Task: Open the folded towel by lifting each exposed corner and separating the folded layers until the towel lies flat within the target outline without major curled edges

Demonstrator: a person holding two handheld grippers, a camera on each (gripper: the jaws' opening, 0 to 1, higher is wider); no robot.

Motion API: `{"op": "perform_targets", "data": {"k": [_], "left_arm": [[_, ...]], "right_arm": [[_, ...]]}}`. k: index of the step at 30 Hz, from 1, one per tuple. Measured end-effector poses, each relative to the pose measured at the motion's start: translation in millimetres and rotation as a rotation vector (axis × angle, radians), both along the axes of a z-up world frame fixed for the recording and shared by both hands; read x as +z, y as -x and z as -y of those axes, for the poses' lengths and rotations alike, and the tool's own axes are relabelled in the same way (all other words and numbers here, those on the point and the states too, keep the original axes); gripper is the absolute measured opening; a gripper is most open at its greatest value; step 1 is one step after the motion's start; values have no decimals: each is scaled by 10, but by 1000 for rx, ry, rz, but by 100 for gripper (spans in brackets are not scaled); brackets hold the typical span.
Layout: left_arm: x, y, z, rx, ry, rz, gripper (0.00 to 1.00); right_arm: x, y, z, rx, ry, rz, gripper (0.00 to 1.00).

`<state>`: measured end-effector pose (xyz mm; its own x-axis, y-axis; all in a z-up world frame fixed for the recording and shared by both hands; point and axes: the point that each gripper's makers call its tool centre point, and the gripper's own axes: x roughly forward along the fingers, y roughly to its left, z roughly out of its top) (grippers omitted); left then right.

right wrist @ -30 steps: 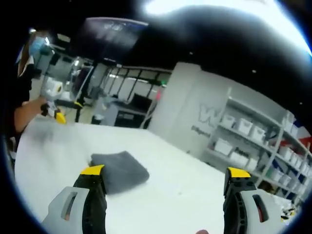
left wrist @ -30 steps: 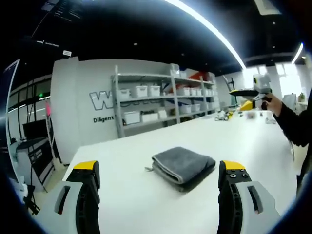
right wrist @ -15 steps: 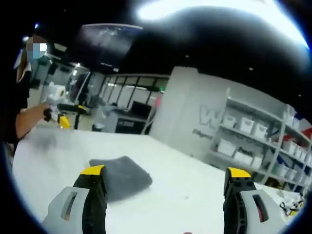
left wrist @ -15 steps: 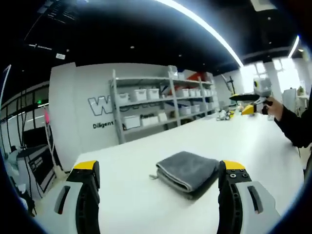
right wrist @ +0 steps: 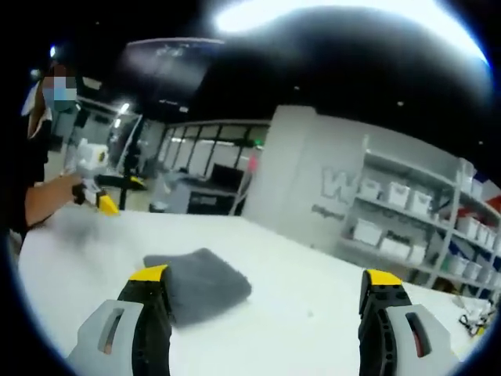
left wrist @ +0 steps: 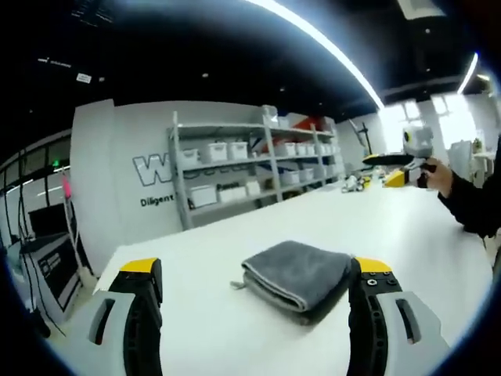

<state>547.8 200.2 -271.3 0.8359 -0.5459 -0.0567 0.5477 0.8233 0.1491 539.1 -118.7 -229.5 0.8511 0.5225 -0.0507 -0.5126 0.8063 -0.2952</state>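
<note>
Approaching the folded grey towel (left wrist: 296,276) on the white table (left wrist: 407,227) with both grippers' jaws spread wide and empty, best pinching only the top layer's exposed corner.

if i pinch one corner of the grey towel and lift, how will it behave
The grey towel is soft folded cloth, so it will probably droop and its stacked layers peel apart. On the smooth white table it may slide when pushed. It looks light.
</note>
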Motion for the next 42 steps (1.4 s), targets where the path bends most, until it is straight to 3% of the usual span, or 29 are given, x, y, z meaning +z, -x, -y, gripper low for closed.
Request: {"op": "perform_targets", "data": {"k": [4,8,11,12,19,24,29,35,42], "left_arm": [[-72,-34,69,-9,17,-17,97],[-66,-30,157,-16,-6,4,98],[-78,-40,191,-12,-39,46,97],[-119,-42,188,4,-62,62,97],[-291,-16,347,-22,-51,28,97],[-354,-106,314,-17,-39,11,95],[-516,-84,443,-27,-63,-20,94],[-489,-78,420,-17,-45,-16,93],[-649,-129,427,11,-57,-53,96]], "right_arm": [[-102,-31,-39,0,13,-14,100],[-143,-26,-68,6,11,-19,100],[-43,1,-167,46,-59,54,100],[-75,9,-185,53,-58,50,100],[-274,-30,-264,63,-36,11,100],[-360,-31,-284,69,-30,-5,100],[-488,-62,-322,70,-33,-30,100],[-496,-61,-333,74,-38,-28,100],[-722,-112,-462,98,-30,-60,97]]}}
